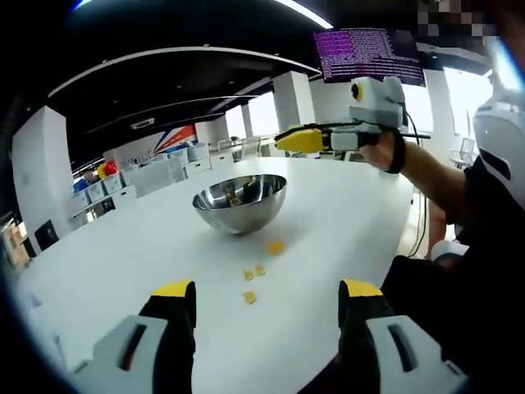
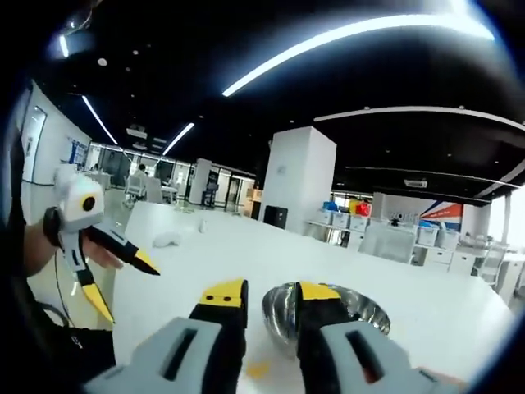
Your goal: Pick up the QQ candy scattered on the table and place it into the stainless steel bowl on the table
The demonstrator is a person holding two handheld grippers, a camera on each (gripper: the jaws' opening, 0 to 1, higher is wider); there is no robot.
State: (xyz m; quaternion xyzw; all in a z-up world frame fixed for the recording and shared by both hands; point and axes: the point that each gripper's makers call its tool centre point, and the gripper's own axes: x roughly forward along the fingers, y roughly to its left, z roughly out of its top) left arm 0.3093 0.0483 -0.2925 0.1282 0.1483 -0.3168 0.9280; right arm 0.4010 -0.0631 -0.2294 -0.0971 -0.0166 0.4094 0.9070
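A: Left gripper (image 1: pixel 267 300), jaws wide apart, holding nothing. QQ candy (image 1: pixel 249 297) lies on the table (image 1: pixel 98 263) just ahead between its tips, more pieces beyond toward the stainless steel bowl (image 1: pixel 239 201).

B: Right gripper (image 2: pixel 271 297)?

A: Jaws nearly together, nothing visibly held, over the bowl. Left looks nearer the candy.

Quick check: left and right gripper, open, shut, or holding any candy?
Left gripper: open, jaws wide apart, holding nothing.
Right gripper: jaws slightly apart, nothing visible between them, above the stainless steel bowl.
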